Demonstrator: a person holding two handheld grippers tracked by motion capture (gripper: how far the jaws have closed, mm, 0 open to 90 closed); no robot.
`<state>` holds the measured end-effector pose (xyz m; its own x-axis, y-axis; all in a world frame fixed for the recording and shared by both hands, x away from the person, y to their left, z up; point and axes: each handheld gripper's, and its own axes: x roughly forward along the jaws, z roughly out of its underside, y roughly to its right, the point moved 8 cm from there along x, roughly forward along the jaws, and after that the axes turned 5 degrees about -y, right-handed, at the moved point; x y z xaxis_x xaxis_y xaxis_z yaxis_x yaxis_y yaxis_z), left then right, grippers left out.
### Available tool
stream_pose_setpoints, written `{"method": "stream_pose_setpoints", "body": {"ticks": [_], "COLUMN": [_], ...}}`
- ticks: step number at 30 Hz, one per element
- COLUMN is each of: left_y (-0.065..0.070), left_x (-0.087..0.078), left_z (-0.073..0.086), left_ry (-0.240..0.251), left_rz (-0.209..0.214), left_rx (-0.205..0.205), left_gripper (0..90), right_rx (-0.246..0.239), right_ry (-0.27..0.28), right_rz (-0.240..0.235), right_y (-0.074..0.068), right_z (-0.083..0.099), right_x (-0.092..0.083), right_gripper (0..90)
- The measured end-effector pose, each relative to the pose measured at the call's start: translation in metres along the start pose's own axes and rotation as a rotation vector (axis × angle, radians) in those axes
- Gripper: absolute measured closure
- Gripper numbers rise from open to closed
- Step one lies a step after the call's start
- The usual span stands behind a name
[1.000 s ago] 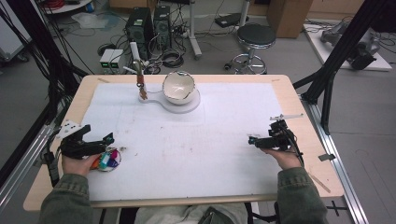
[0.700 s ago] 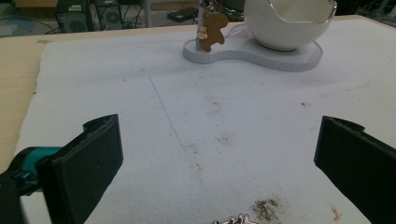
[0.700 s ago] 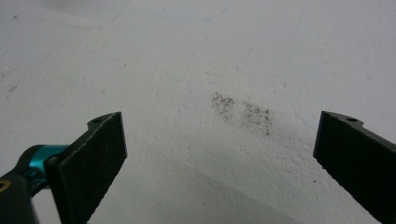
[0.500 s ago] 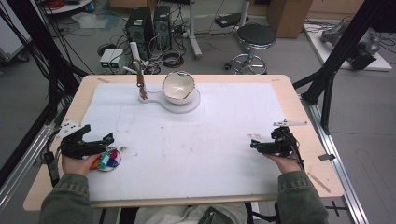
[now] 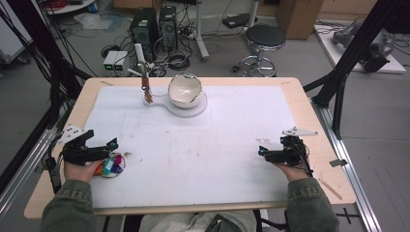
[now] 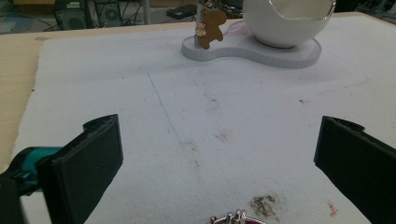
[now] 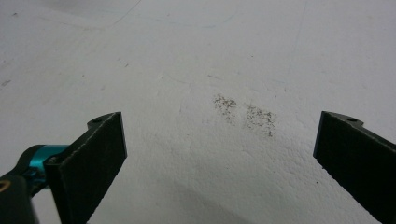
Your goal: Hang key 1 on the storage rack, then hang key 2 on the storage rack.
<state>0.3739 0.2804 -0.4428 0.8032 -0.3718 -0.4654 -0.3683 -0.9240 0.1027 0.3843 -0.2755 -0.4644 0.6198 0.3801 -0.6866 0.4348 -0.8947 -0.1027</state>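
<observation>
The tabletop point(image 5: 309, 104) carries a white mat point(image 5: 193, 145) that covers most of it, and judging from how things lie, the work has hardly begun: nothing is gripped and nothing has been lifted. At the far edge of the mat sits a white stand point(image 5: 186, 107) with a white bowl point(image 5: 184, 90) on it and a small brown bear charm point(image 5: 146, 89) hanging beside the bowl. The nearest thing to either hand is a small colourful ornament point(image 5: 112, 165), lying on the mat at the near left, just beside the left gripper point(image 5: 99, 150). That gripper hovers over it with its jaws spread wide and empty. The right gripper point(image 5: 270, 153) rests well apart at the near right, jaws likewise wide apart, holding nothing. What is left, I judge, is everything: closing on the ornament, lifting it, and carrying it wherever it belongs, perhaps towards the stand.

The high view gives the whole layout and the ornament's colours. The left gripper view shows the bear charm point(image 6: 208, 25) clearly as a bear, the bowl's jagged rim point(image 6: 289, 9), and just the ornament's silver top edge point(image 6: 236, 218) peeping between the jaws, with a brownish stain point(image 6: 264, 204) beside it. The right gripper view shows bare mat with a faint speckled stain point(image 7: 245, 112).
</observation>
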Motion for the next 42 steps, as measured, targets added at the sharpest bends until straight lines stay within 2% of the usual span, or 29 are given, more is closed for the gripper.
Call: {"method": "stream_pose_setpoints", "body": {"ticks": [5,12,24,30,36,42], "left_y": [0.000,0.002,0.010,0.018,0.022,0.023], "left_x": [-0.001,-0.002,0.000,0.005,0.007,0.002], "left_z": [0.001,0.006,0.021,0.033,0.045,0.049], "left_ry": [-0.008,-0.067,-0.232,-0.347,-0.451,-0.477], "left_rz": [0.001,0.003,0.001,0.017,0.006,-0.009], "left_rx": [-0.001,0.000,0.003,0.026,0.051,0.041], "left_gripper": [1.7,1.7,1.7,2.5,2.6,12.2], "right_rx": [0.000,-0.008,-0.007,-0.014,-0.023,-0.028], "right_ry": [0.018,0.036,0.066,0.070,0.075,0.095], "right_rz": [-0.001,0.004,0.011,0.019,0.025,0.034], "right_y": [0.000,0.001,0.002,0.001,0.001,0.001], "right_z": [-0.002,-0.003,-0.005,-0.005,-0.006,-0.007], "right_x": [-0.002,-0.004,-0.007,-0.007,-0.008,-0.010], "right_gripper": [1.8,1.8,1.8,1.8,1.8,1.8]}}
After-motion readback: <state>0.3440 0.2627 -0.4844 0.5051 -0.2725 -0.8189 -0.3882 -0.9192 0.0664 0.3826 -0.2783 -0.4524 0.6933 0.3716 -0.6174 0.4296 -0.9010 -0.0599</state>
